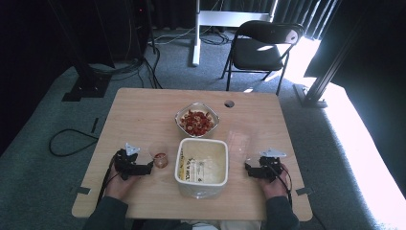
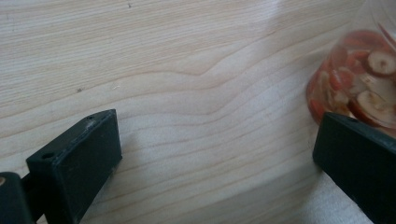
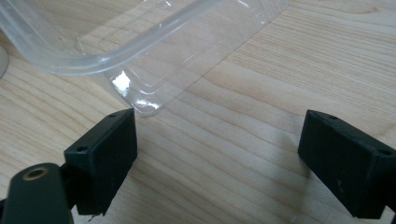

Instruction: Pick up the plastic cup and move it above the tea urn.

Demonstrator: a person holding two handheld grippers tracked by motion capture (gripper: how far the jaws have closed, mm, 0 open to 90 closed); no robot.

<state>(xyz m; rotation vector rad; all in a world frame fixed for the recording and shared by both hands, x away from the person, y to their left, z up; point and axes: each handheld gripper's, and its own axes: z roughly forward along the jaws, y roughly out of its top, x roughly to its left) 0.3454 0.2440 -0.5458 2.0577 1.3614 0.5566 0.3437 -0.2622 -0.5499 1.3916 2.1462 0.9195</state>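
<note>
Wooden table (image 1: pixel 143 115); grey carpet (image 1: pixel 43 120); black chair (image 1: pixel 261 48).

claws (image 1: pixel 149 166) (image 1: pixel 249 167) flanking white tub (image 1: pixel 201 165)

Pale wood-grain desk (image 1: pixel 143 110). Black claws, left (image 1: pixel 149 166) and right (image 1: pixel 248 168). Small clear cup (image 1: pixel 160 160) of red and cream slices. Clear bowl (image 1: pixel 197 120) of red and tan pieces. White tub (image 1: pixel 201 161). Clear lid (image 3: pixel 154 56). Black chair (image 1: pixel 261 48), grey carpet (image 1: pixel 38 124).
</note>
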